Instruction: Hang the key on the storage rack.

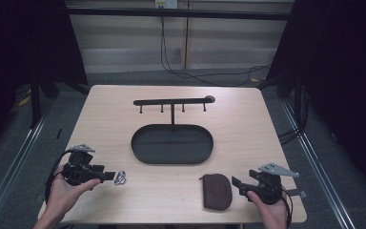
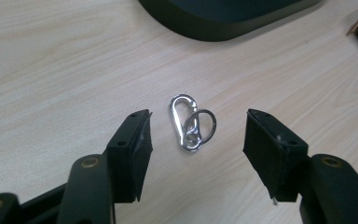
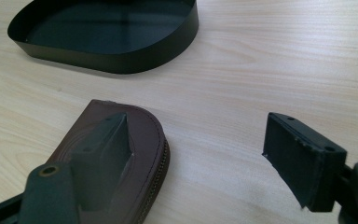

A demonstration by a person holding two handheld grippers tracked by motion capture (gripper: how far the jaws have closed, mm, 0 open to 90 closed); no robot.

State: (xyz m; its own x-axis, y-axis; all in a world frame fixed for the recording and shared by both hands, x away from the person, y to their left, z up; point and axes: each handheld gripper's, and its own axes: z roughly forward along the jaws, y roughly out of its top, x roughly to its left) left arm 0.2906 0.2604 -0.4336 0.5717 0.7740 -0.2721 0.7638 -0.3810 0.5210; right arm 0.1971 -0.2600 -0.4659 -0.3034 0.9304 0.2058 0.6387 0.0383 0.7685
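Wooden surface (image 1: 248, 119): black oval tray (image 1: 172, 144) with hook rack, centre. Silver carabiner (image 2: 191, 122) near left, lying between left gripper (image 2: 196, 135) jaws, apart. Brown zip pouch (image 1: 216, 191) near right; right gripper (image 3: 200, 158) jaws apart, one over pouch.

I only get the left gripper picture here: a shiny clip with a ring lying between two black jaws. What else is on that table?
Observer: A brown zip pouch lies near the right gripper.
Operator: Is that gripper holding it?
Observer: No, its jaws stand open, one hanging over the pouch's edge.
Operator: And that dark curved thing at the top of my picture?
Observer: It's an oval black tray, and a post rises behind it to a bar with hooks.
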